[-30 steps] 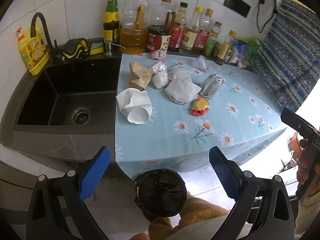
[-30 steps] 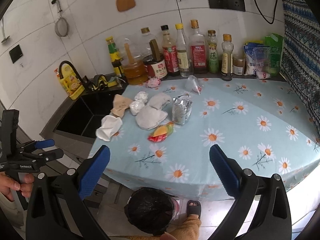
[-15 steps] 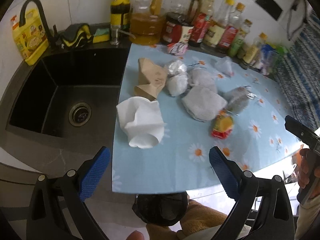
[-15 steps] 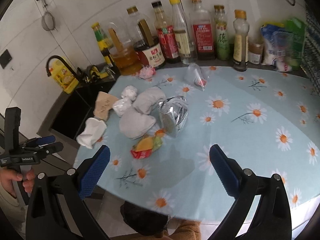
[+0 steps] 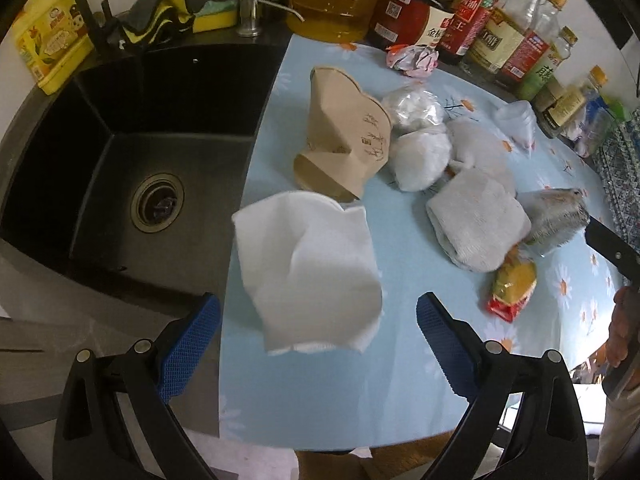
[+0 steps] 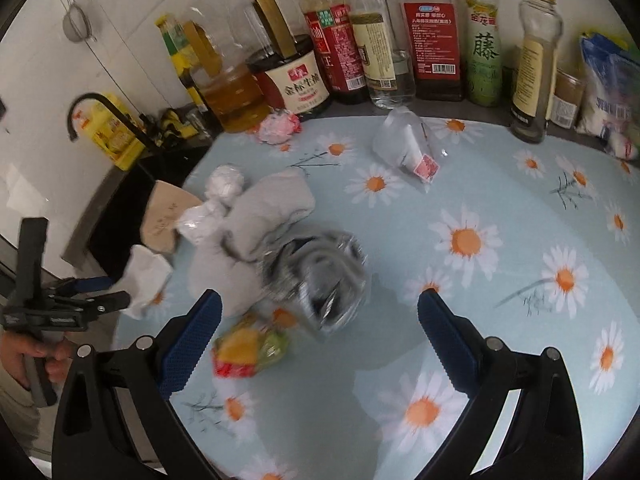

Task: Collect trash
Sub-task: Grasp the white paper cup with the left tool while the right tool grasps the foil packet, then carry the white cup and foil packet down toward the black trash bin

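Observation:
Trash lies on a daisy-print tablecloth (image 5: 312,392). My left gripper (image 5: 318,340) is open, just short of a crumpled white napkin (image 5: 308,264). Behind the napkin lie a crushed brown paper cup (image 5: 344,136), white wads (image 5: 420,156), a grey wad (image 5: 476,224), a silver foil bag (image 5: 556,216) and a yellow-red wrapper (image 5: 512,288). My right gripper (image 6: 320,336) is open, just short of the foil bag (image 6: 320,276), with the yellow-red wrapper (image 6: 248,348) by its left finger. A clear plastic bag (image 6: 404,144) and a pink wrapper (image 6: 278,126) lie further back.
A black sink (image 5: 120,152) adjoins the table's left edge. Several oil and sauce bottles (image 6: 360,40) line the back wall. A yellow detergent bottle (image 5: 48,52) and sponge (image 5: 214,18) stand behind the sink. Packets (image 6: 608,84) sit at the back right.
Both grippers have moved forward and down toward the table. The left closed in on the white napkin, the right on the foil bag. The floor bin has dropped out of view.

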The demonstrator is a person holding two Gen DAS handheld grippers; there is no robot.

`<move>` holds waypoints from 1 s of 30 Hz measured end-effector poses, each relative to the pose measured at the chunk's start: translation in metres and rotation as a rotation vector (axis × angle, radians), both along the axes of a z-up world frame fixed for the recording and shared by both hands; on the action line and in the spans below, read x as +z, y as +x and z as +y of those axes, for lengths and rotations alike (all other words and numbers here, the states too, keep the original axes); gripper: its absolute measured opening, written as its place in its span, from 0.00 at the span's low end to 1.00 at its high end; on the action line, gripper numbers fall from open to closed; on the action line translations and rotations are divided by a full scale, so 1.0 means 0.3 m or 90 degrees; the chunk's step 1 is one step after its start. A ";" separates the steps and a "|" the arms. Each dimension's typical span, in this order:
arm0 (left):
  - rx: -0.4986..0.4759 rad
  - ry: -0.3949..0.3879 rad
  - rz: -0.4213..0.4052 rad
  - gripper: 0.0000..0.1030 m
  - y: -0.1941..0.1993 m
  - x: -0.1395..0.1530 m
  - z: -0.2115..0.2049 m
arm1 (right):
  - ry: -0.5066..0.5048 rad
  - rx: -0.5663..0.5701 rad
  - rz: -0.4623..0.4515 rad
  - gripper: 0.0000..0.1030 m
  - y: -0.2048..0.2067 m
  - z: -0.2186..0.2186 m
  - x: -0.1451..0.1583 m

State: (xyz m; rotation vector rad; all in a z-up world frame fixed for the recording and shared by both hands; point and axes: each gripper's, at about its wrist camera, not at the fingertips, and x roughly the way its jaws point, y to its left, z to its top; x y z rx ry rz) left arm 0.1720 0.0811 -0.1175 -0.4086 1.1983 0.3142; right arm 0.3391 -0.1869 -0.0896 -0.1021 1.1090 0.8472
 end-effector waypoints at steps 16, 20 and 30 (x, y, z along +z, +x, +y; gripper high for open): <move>-0.025 0.025 0.034 0.70 0.051 -0.047 -0.006 | -0.013 0.014 0.022 0.54 0.044 0.024 -0.075; -0.029 0.028 0.029 0.70 0.044 -0.033 -0.019 | -0.009 0.001 0.020 0.54 0.038 0.004 -0.063; -0.040 0.020 0.002 0.70 -0.020 0.017 -0.061 | -0.002 -0.019 -0.001 0.54 -0.030 -0.039 0.002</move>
